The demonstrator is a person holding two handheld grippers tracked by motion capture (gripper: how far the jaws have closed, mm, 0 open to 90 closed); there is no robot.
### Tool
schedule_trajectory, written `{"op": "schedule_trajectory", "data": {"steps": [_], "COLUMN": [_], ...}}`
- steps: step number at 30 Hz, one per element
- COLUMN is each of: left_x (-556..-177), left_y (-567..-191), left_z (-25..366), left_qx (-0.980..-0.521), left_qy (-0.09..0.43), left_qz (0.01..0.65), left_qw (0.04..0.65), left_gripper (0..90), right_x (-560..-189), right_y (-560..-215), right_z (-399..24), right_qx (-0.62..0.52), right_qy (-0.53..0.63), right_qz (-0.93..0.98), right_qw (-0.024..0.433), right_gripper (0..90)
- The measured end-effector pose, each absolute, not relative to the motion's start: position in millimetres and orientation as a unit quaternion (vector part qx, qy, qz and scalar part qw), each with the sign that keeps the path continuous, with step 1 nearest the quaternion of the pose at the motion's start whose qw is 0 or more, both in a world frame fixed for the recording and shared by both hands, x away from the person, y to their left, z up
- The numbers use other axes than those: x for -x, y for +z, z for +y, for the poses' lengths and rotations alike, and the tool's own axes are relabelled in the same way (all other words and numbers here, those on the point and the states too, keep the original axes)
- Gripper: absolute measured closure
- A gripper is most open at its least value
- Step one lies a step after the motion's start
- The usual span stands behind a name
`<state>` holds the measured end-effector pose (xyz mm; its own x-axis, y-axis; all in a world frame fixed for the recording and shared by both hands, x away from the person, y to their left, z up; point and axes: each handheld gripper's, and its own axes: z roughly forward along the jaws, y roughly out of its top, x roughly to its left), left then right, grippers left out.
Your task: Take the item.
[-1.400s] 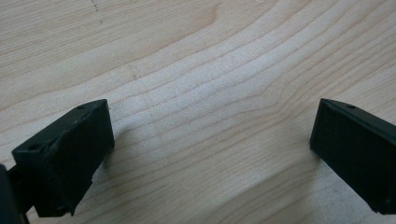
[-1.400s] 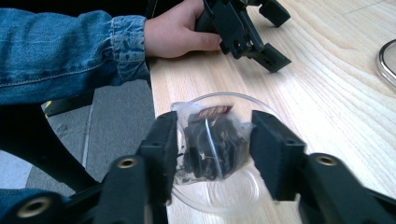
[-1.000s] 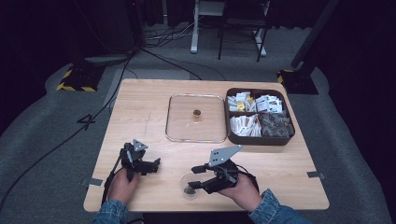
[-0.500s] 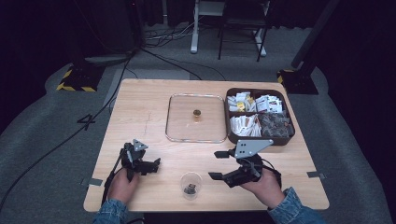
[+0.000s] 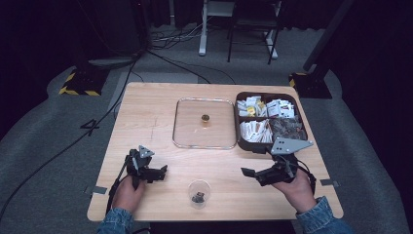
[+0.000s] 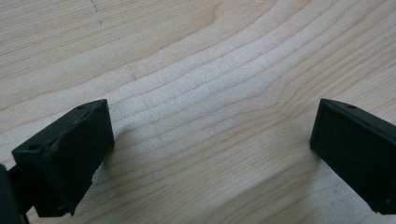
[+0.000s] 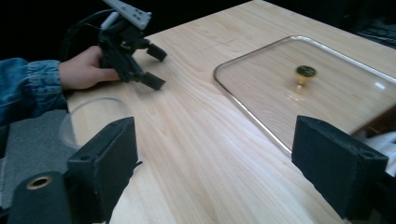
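The right claw (image 5: pixel 249 174) hovered over the near right part of the wooden tabletop (image 5: pixel 151 122), its jaws having just been opening and now spread wide with nothing between them. The small clear plastic cup (image 5: pixel 199 193) stood upright near the front edge, between the 2 hands and apart from both, with a dark small item at its bottom. In the right gripper view the cup's rim (image 7: pixel 93 116) showed just behind the claw's left jaw. The left claw (image 5: pixel 158 173) rested low over bare wood, jaws wide apart and empty. Farther back lay a clear glass lid (image 5: pixel 204 141) with a brass knob (image 5: pixel 205 118), flat on the tabletop. Touching its right edge sat a dark compartment tray (image 5: pixel 238 141) of packets. Bare wood lay between either claw and the cup.
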<state>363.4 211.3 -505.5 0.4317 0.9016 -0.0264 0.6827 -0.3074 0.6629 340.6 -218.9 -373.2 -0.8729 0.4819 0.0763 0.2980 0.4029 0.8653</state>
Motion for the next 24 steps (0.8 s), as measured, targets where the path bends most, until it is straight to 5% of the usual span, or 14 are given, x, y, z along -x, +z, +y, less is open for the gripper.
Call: {"op": "schedule_trajectory", "data": {"steps": [24], "left_x": [-363], "left_y": [-506], "left_z": [211], "left_qx": [-0.788], "left_qy": [0.179], "left_qz": [0.502], "left_qw": [0.307], "left_gripper": [0.0], "right_x": [-368], "right_y": [-422], "right_z": [-293], "right_qx": [-0.330], "right_qy": [0.455], "right_qz": [0.816], "right_qw": [0.133], "right_gripper": [15.2]}}
